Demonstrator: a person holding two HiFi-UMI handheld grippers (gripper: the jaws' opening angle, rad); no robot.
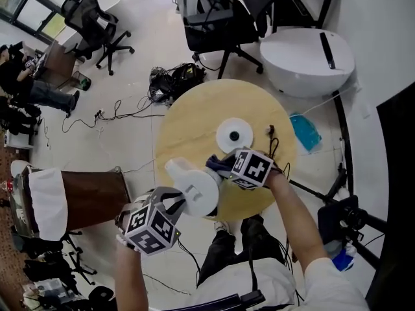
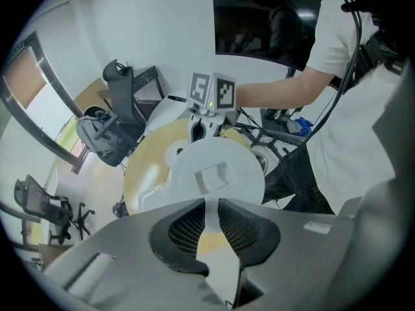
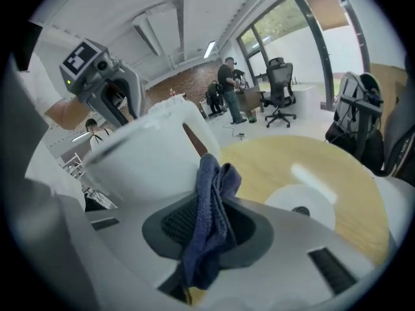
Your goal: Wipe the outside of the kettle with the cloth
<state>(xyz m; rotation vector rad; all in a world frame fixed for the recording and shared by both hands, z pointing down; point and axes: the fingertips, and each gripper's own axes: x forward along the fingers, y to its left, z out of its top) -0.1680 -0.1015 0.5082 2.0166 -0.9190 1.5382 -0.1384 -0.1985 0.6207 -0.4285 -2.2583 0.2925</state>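
Observation:
A white kettle (image 1: pixel 194 188) is held above the near edge of the round wooden table (image 1: pixel 194 118). My left gripper (image 1: pixel 175 204) is shut on the kettle's handle (image 2: pixel 209 220), a thin white strip pinched between the pads, with the lid (image 2: pixel 217 173) just beyond. My right gripper (image 1: pixel 225 168) is shut on a dark blue cloth (image 3: pixel 211 212), which hangs bunched between its jaws. The cloth (image 1: pixel 219 165) lies at the kettle's right side; the kettle body (image 3: pixel 139 164) fills the view just past it. The kettle's round white base (image 1: pixel 234 135) sits on the table behind.
A black cable (image 1: pixel 273 149) runs over the table's right edge. A white round stool-like unit (image 1: pixel 307 60) and black office chairs (image 1: pixel 224 18) stand beyond the table. Cables (image 1: pixel 170 80) lie on the floor at left. A tripod leg (image 1: pixel 340 141) stands at right.

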